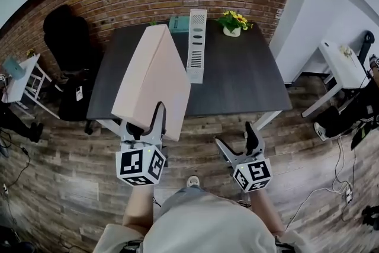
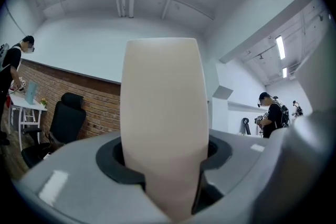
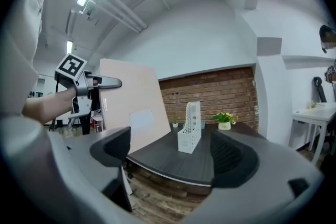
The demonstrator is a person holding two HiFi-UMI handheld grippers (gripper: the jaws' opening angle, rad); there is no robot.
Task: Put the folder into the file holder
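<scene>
A pale pink folder (image 1: 153, 81) stands upright in the air over the near left part of the dark table (image 1: 243, 83). My left gripper (image 1: 144, 126) is shut on its lower edge; in the left gripper view the folder (image 2: 163, 123) fills the space between the jaws. The white perforated file holder (image 1: 197, 44) stands at the back middle of the table, also seen as the file holder (image 3: 190, 128) in the right gripper view. My right gripper (image 1: 235, 142) hangs open and empty in front of the table's near edge, to the right of the folder (image 3: 131, 105).
A potted plant with yellow flowers (image 1: 233, 23) stands at the table's back right, a teal box (image 1: 178, 23) behind the file holder. A black office chair (image 1: 68, 47) is left of the table, a white desk (image 1: 342, 65) at the right. Wooden floor lies below.
</scene>
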